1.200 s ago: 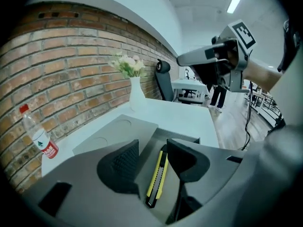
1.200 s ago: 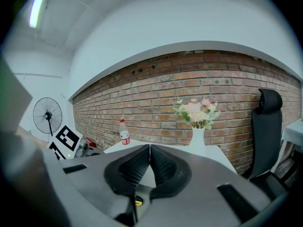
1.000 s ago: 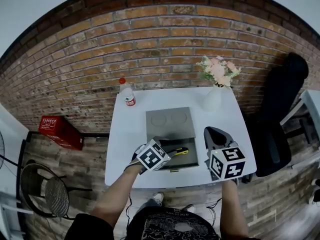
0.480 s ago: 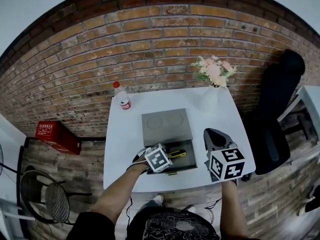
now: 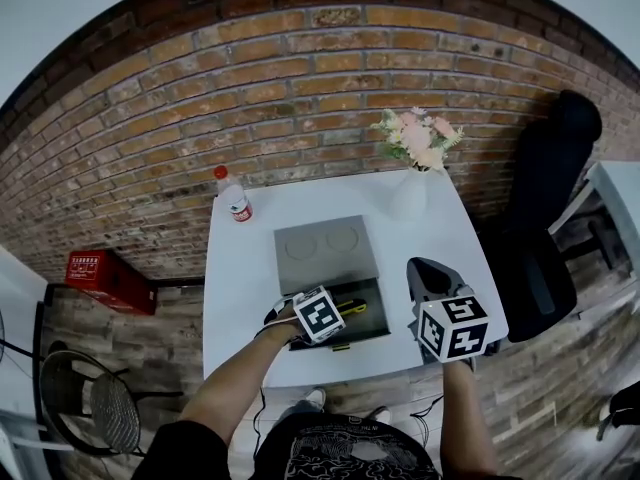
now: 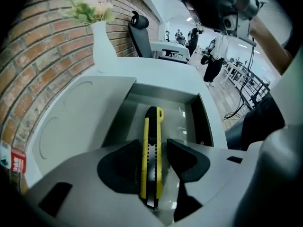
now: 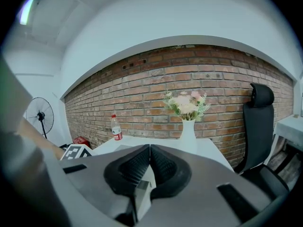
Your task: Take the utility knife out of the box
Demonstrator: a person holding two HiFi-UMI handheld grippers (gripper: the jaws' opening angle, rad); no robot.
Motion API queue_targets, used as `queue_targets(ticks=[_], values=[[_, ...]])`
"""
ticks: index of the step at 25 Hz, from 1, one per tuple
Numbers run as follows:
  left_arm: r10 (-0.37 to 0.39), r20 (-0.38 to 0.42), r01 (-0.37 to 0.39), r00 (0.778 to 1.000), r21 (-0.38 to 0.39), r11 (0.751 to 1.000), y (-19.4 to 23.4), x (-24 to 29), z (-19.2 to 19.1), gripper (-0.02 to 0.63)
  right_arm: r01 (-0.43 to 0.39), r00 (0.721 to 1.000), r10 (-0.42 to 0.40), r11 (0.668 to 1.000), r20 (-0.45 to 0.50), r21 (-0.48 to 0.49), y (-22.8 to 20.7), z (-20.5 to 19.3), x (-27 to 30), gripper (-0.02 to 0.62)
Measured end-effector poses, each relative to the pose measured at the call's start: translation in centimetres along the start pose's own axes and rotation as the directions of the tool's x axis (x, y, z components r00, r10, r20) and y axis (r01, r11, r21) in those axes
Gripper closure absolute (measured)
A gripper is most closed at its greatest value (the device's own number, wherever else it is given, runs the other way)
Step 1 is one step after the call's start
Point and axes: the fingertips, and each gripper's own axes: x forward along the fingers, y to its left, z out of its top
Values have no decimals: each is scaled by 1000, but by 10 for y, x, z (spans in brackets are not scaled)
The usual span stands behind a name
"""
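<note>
While the head view caught only the marker cube of the left gripper point(image 5: 334, 313) sitting low over the open grey box point(image 5: 366, 330) on the white table point(image 5: 238, 290), the left gripper view told the real story. The yellow-and-black utility knife point(image 6: 151, 148) lay flat on the box floor, running straight between the two jaws. The jaws stood apart around it: the left pad was right against the knife's yellow edge, while a sliver of gap showed at the right pad, so no clamp yet. From the head camera just the knife's far end point(image 5: 353, 307) peeked out past the cube.

Over on the other side, the right gripper point(image 5: 427, 268) hung above the table's right edge, and its own view showed its jaws point(image 7: 149, 161) pressed together with nothing between them. That same view took in the bottle point(image 7: 115, 127) and the vase of flowers point(image 7: 187, 128) against the brick wall.

Compared with a second before, the left gripper had dropped lower into the box and closer along the knife. The right gripper had barely budged, and the knife had not left the box.
</note>
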Motion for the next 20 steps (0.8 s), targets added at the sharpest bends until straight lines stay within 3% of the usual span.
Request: queue_targets(ticks=[5,20], values=[[12,-7,-12,1000,-27,1000,3,-1,2,471,-2,1000,2,1000,-7,0,3,-3,-1,575],[66,76,-55,995,-149,987,8,-15,-6,479,-10,1000,10,1000,-10,-6,9,-7,-6,575]])
